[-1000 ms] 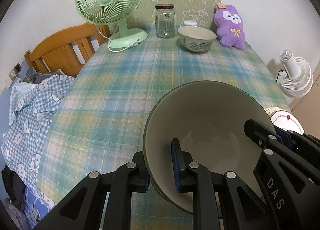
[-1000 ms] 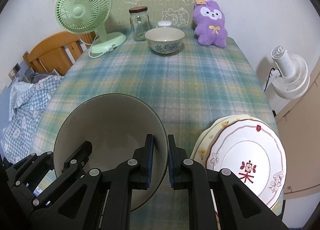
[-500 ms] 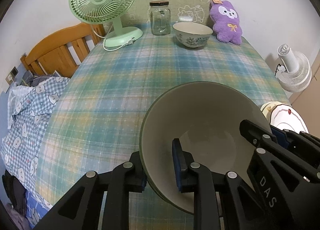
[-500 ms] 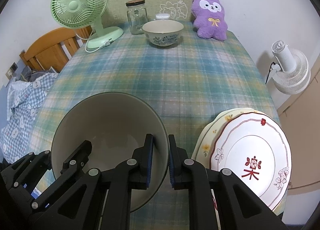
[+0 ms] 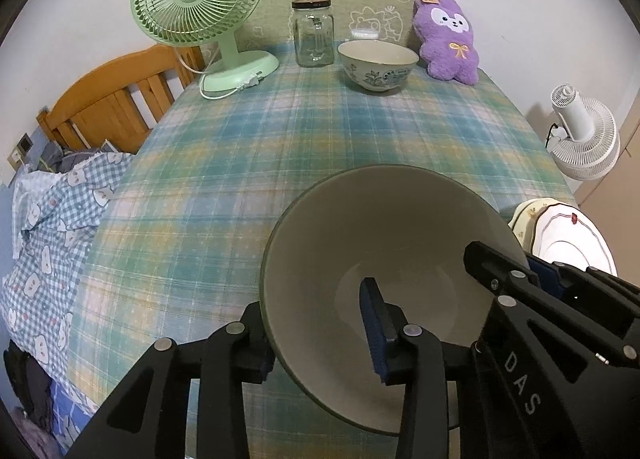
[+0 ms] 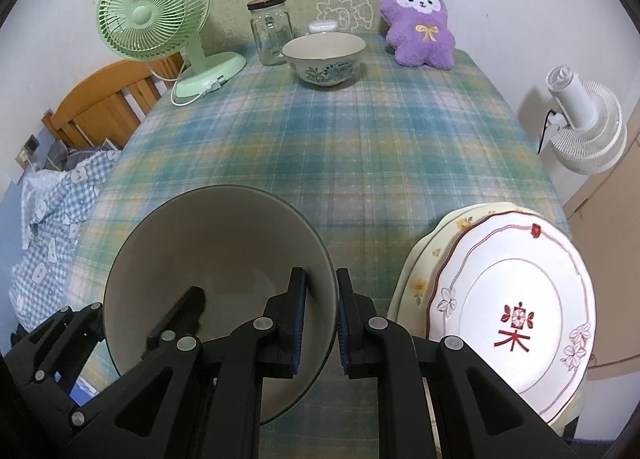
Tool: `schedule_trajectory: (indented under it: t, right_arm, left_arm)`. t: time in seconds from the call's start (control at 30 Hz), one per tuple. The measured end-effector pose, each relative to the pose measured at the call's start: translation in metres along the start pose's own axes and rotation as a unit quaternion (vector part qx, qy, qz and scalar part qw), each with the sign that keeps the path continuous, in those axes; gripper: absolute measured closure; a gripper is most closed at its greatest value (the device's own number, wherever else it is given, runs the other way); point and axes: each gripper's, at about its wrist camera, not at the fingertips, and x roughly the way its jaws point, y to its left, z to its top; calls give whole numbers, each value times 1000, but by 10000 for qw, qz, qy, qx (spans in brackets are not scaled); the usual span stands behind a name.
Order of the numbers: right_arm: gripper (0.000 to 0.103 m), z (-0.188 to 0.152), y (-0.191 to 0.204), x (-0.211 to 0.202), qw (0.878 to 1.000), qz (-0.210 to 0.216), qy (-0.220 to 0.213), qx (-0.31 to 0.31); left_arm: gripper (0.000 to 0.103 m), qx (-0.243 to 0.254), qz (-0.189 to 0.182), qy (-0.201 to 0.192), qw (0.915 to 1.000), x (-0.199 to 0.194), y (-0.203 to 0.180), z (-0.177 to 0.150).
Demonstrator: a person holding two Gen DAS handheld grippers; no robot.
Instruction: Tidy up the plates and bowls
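Note:
A large grey bowl with a dark green rim is held over the near end of the checked table. My left gripper straddles its left rim, one finger inside and one outside, with a gap showing. My right gripper is shut on its right rim. A smaller floral bowl stands at the far end. Two stacked plates, a red-patterned white one on top, lie at the near right edge.
At the far end stand a green desk fan, a glass jar and a purple plush rabbit. A wooden bed frame with checked bedding is left of the table; a white floor fan is to the right.
Both grippers and the grey bowl have moved a little toward the far end of the table. The left gripper's fingers now stand wider apart around the rim.

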Motion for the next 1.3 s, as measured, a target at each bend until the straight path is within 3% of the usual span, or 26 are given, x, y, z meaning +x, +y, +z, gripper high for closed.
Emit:
schedule_trajectory:
  t: [0.47, 0.57, 0.67, 1.2, 1.27, 1.3]
  right_arm:
    - [85, 3, -1, 3, 9998, 37, 132, -177]
    - [85, 5, -1, 0, 9997, 16, 96, -236]
    - [84, 8, -1, -5, 9995, -14, 12, -304]
    - [83, 34, 0, -52, 9980, 260, -191, -535]
    - [67, 39, 2, -61, 9976, 290, -252, -570]
    - [46, 42, 2, -68, 9972, 338, -336, -569]
  left_arm:
    - [56, 18, -55, 147, 9999, 0, -3, 1]
    - [46, 33, -90, 87, 9999, -5, -6, 1]
    - [35, 116, 195, -81, 9997, -12, -9, 5]
    - [32, -46, 130, -210, 9997, -50, -11, 29]
    - [32, -55, 147, -270, 9995, -58, -12, 34]
    - [31, -70, 132, -325, 9994, -63, -11, 38]
